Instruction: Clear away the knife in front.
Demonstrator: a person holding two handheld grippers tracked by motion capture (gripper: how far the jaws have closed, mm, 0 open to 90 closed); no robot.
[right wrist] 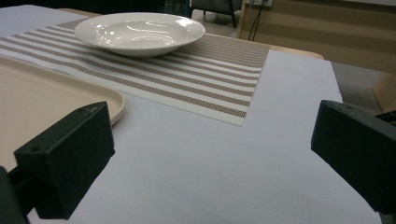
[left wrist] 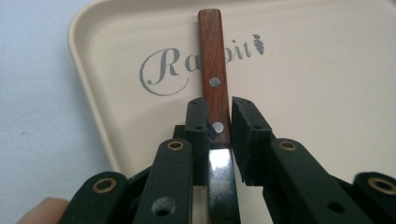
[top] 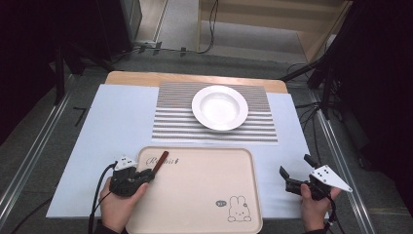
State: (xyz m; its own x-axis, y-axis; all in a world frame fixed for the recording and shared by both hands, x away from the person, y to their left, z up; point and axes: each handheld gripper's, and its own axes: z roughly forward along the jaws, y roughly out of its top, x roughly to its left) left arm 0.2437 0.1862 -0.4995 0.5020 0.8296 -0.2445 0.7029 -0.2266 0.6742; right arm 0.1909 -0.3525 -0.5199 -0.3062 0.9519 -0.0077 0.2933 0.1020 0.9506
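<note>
A knife with a brown riveted wooden handle [top: 161, 159] [left wrist: 212, 51] points out over the near left corner of a beige tray [top: 195, 195] [left wrist: 327, 70]. My left gripper [top: 150, 174] [left wrist: 219, 116] is shut on the handle's lower end, and the shiny metal part runs back beneath the jaws. To the right of the tray, my right gripper [top: 295, 165] [right wrist: 210, 158] stands open just above the pale table cover, nothing between its wide-apart jaws. A white deep plate [top: 220, 108] [right wrist: 140, 30] rests on a striped placemat [top: 170, 122] [right wrist: 210, 88] beyond the tray.
The tray [right wrist: 37, 93] bears a "Rabbit" print [left wrist: 163, 70] and a rabbit drawing [top: 237, 208]. A pale blue cover [top: 117, 126] spreads over the wooden table. Metal rails and cables run along both sides on the floor.
</note>
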